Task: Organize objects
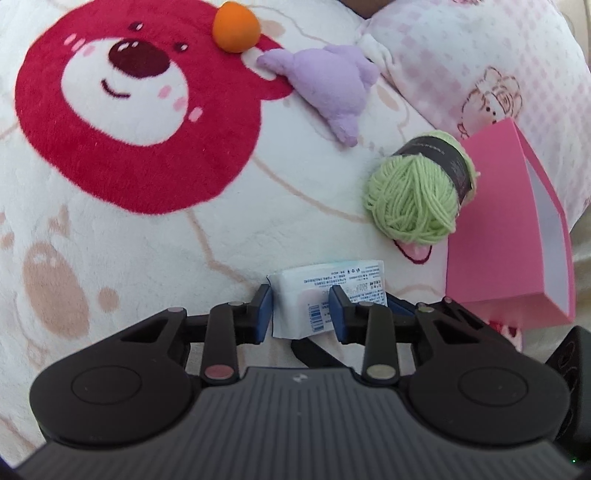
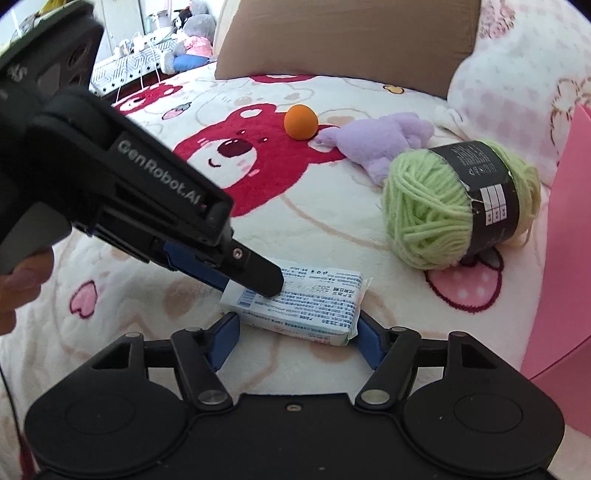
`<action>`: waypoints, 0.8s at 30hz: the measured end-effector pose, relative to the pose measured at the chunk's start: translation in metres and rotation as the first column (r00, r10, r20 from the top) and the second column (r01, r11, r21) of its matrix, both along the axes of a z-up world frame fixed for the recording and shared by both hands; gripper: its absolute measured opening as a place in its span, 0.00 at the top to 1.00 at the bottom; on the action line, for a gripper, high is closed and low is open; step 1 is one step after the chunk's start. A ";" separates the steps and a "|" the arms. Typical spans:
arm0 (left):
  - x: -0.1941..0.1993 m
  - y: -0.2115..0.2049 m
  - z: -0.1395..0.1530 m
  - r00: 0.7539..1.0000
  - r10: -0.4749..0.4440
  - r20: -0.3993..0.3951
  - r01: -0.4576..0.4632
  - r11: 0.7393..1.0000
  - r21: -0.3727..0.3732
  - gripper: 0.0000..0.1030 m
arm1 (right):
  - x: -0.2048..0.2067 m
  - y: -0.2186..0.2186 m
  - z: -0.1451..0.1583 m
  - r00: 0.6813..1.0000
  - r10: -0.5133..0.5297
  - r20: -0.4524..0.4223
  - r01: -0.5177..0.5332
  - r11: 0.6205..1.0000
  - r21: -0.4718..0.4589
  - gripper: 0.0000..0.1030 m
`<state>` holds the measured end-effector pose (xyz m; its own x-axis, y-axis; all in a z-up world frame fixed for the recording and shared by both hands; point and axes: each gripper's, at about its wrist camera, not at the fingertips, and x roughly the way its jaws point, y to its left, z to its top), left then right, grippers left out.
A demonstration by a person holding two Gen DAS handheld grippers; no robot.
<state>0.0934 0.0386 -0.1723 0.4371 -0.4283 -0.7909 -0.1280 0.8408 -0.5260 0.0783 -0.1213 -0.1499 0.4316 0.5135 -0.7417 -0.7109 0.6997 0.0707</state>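
Two claws meet at one tissue pack (image 2: 295,306): left claw (image 1: 301,310) clamped on it, right claw (image 2: 295,341) half-open astride; the pack should be kept level toward the pink box (image 1: 517,236).

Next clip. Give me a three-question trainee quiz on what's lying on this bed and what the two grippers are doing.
1. True or false: the left gripper has its jaws closed on the tissue pack.
2. Which item lies nearest the pink box?
A. orange ball
B. green yarn ball
C. purple plush toy
3. Fill in: the right gripper has its jaws on either side of the pack's near end, with a visible ____ at its left pad.

Key:
1. True
2. B
3. gap
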 end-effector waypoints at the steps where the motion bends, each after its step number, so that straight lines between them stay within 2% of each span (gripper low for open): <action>1: 0.000 -0.003 0.001 1.000 -0.009 0.007 0.009 1.000 0.013 0.69 | -0.001 0.000 0.000 1.000 0.000 0.005 0.000 1.000 -0.002 0.29; 7: 0.004 -0.010 0.003 0.999 -0.033 0.001 0.033 0.998 0.049 0.67 | -0.011 0.008 0.000 0.997 0.015 0.079 -0.010 0.998 -0.062 0.27; 10: 0.004 -0.011 0.005 1.000 -0.028 -0.002 0.028 0.999 0.040 0.68 | -0.007 0.007 0.001 0.998 -0.004 0.060 0.006 0.999 -0.041 0.22; 13: 0.002 -0.011 0.004 0.999 -0.040 0.006 0.040 0.999 0.016 0.67 | -0.009 0.008 -0.003 0.996 0.006 0.087 -0.001 0.998 -0.062 0.18; 17: 0.003 -0.009 0.006 1.000 -0.030 -0.004 0.030 1.000 -0.009 0.67 | -0.003 0.003 -0.001 0.999 -0.008 0.054 0.009 1.000 -0.025 0.17; 20: 0.001 -0.012 0.010 0.999 -0.047 0.003 0.047 0.999 0.008 0.67 | -0.006 0.005 -0.002 0.997 -0.002 0.077 0.005 0.999 -0.039 0.17; 24: -0.002 -0.013 0.014 0.998 -0.058 0.020 0.058 0.998 0.015 0.67 | -0.004 0.002 0.002 0.998 -0.006 0.063 0.008 1.000 -0.028 0.18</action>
<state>0.0917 0.0256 -0.1582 0.4278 -0.4420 -0.7884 -0.0680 0.8541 -0.5157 0.0743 -0.1189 -0.1478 0.4811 0.4895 -0.7273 -0.7084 0.7058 0.0064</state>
